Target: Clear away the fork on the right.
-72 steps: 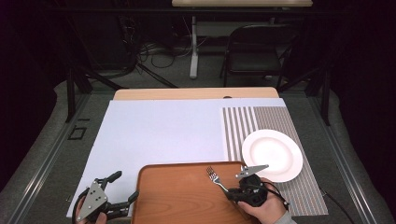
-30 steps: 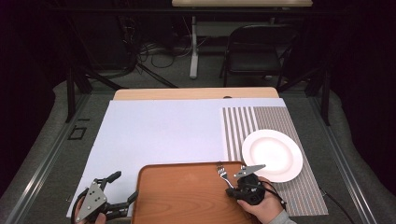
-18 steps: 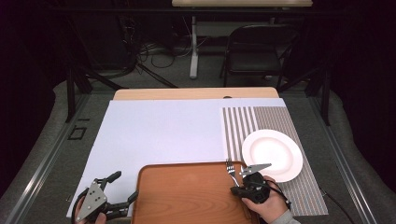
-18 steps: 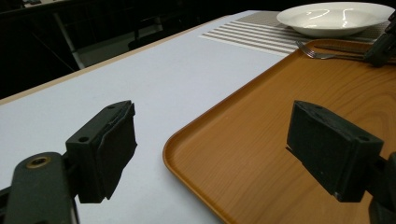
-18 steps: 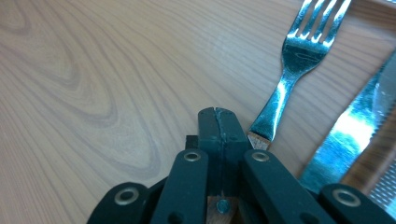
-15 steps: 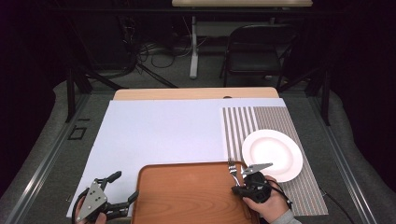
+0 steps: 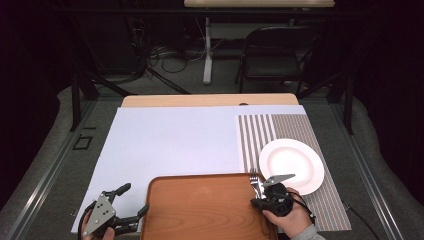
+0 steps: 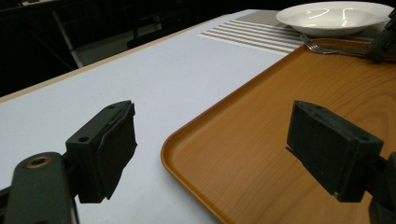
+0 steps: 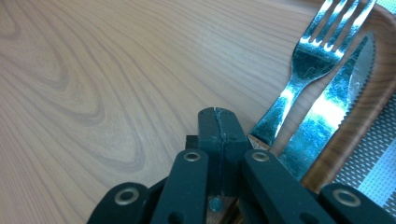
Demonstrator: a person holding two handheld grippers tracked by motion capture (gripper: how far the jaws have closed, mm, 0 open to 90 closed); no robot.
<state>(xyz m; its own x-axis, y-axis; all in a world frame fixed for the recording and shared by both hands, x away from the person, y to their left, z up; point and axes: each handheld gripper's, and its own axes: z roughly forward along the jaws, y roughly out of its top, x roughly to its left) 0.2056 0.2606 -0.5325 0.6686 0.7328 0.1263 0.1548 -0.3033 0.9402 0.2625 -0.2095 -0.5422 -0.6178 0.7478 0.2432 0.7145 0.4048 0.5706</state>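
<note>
fork [image 9: 322, 44] and knife [image 9: 334, 105] in tray [image 7: 200, 210]

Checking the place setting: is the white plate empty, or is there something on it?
Empty. The plate shows a bare white surface in the high view, and the left gripper view shows nothing but glare inside it.

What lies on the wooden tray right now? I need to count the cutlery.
On the tray, a fork and a serrated knife lie side by side at its right edge. The shut right gripper covers their handle ends.
</note>
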